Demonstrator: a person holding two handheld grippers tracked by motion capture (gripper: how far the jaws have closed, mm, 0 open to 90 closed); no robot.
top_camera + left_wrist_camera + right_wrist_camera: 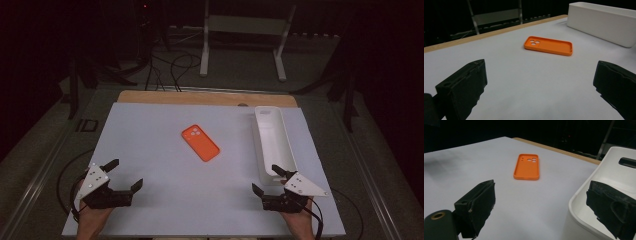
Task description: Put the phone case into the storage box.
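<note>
An orange phone case (200, 143) lies flat in the middle of the white table, its hollow side up and its camera holes toward the far left. It also lies ahead of both gripper cameras: phone case (549, 45), phone case (527, 166). My left gripper (123, 176) rests near the front left corner, open and empty, well short of the case. My right gripper (266, 180) sits near the front right, open and empty, with one jaw by the near end of a long white tray (273, 141). The left gripper (541, 82) and right gripper (544, 202) both show wide gaps.
The white tray (599, 185) runs front to back along the table's right side, with a slot cut in its far wall. A wooden strip (205, 97) edges the table's far side. Beyond it stand a metal frame (245, 30) and cables on a dark floor.
</note>
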